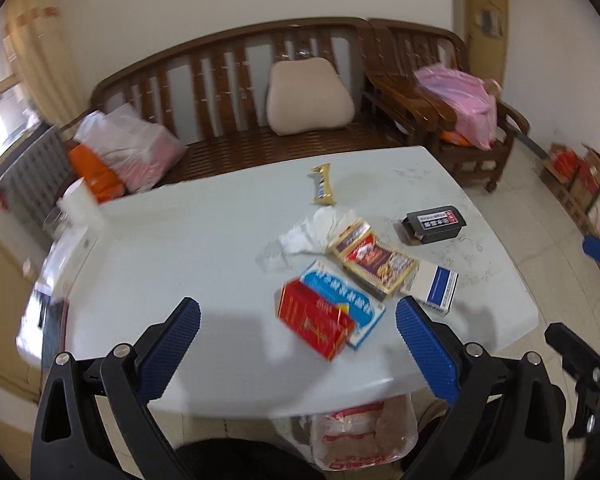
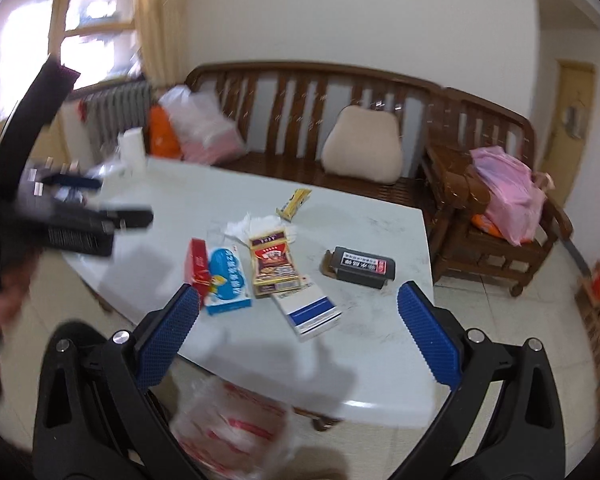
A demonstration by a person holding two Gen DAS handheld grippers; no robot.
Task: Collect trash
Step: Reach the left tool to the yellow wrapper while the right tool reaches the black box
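Note:
On the white table lies a cluster of trash: a red box, a blue-and-white box, a gold packet, a white-and-blue box, a black box, crumpled tissue and a yellow wrapper. My left gripper hovers open just short of the red box. My right gripper is open above the white-and-blue box, holding nothing. A clear plastic bag with red print hangs below the table's near edge.
Behind the table stands a wooden bench with a beige cushion and plastic bags. An armchair at the right holds a pink bag. Cardboard boxes line the floor at the right. A paper roll stands at the table's left end.

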